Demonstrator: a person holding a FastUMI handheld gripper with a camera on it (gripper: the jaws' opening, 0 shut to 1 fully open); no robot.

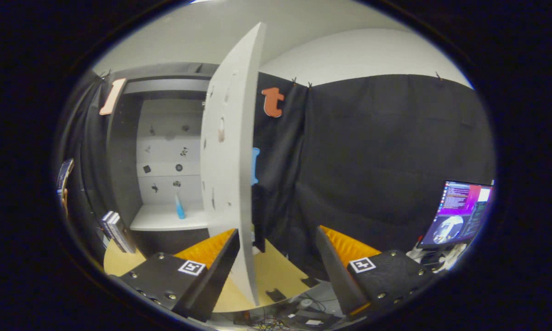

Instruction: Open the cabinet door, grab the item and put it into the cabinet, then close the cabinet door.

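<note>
Cabinet door (pixel 227 151) stands swung wide, edge-on at centre frame, its free edge dropping between the spread fingers of the gripper (pixel 276 257), jaws open, nothing held. Left of centre, the blue bottle (pixel 179 208) stands upright on the white shelf (pixel 165 220) inside the cabinet (pixel 124 151). Lower down, the table (pixel 276 276); at far right, a lit monitor (pixel 459 214).

Cabinet mouth open, door edge between the gripper's fingers

The cabinet door (pixel 227 151) stands swung out, its edge-on panel between the spread fingers of the gripper (pixel 276 257). Left of the door, the shelf (pixel 156 220) lies free apart from a blue bottle (pixel 179 208); books (pixel 117 232) stand further left on the worktop (pixel 276 276).
</note>
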